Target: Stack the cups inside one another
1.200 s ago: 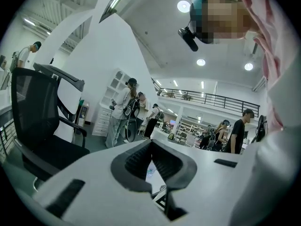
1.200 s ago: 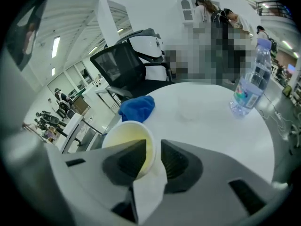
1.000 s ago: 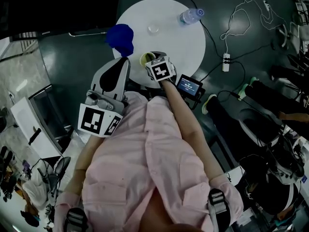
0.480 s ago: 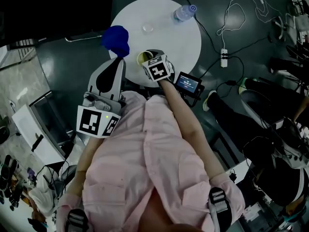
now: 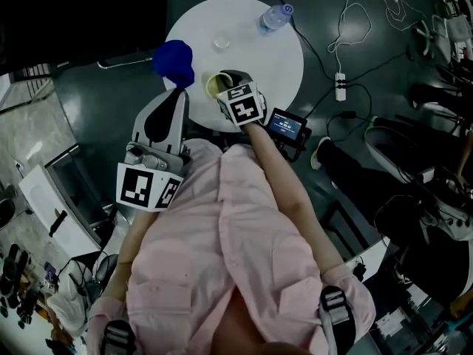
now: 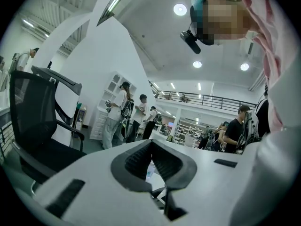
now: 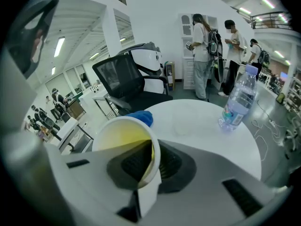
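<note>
A white paper cup with a yellow inside (image 5: 215,84) hangs over the near edge of the round white table (image 5: 266,58). My right gripper (image 5: 226,80) is shut on its wall, one jaw inside and one outside, as the right gripper view shows at the cup (image 7: 123,142) and gripper (image 7: 151,163). A blue cup (image 5: 174,61) lies at the table's left edge, and it shows behind the held cup as a blue cup (image 7: 141,117). My left gripper (image 5: 177,97) hovers below the blue cup, off the table. Its jaws meet with nothing between them (image 6: 151,166).
A water bottle (image 5: 273,18) stands at the table's far side, also seen as a bottle (image 7: 239,100). A small clear cup (image 5: 221,43) sits mid-table. A device with a lit screen (image 5: 287,127) is beside my right arm. A black chair (image 7: 126,81) and people stand beyond.
The view has drifted, so the table sits slightly higher and further left in frame. Both grippers keep their places relative to the cups, and the right one still holds the yellow cup.
</note>
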{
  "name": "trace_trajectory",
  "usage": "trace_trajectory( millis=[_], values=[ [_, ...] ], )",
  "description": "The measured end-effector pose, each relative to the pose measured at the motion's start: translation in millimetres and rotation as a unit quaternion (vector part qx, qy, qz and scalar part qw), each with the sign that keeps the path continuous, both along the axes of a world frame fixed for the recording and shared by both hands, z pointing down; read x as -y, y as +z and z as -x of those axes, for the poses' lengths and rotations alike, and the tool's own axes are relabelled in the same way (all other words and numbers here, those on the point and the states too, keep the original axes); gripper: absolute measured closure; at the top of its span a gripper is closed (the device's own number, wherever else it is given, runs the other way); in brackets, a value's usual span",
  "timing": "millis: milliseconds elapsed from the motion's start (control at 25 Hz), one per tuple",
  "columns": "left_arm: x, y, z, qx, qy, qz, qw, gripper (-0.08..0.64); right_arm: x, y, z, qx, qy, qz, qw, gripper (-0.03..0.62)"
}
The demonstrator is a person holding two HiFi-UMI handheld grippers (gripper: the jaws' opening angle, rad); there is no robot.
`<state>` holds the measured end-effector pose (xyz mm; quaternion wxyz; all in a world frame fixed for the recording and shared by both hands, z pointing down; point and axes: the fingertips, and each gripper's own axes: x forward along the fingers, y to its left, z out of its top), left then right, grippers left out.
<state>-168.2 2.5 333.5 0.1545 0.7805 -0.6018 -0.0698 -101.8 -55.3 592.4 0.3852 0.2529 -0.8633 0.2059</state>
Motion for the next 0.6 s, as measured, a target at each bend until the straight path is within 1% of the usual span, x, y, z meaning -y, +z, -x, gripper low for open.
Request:
trace_trajectory(
  millis=[320, 600],
  values=[
    [-4, -4, -8, 0.004, 0.007, -0.010, 0.9999, 0.541, 10, -33, -4, 0.044, 0.026, -0.028, 0.998, 0.552],
    [-4, -4, -16, 0.010, 0.012, -0.012, 0.9998, 0.541, 16, -78, -11, 0.101, 0.050, -0.060, 0.992, 0.552]
  ],
)
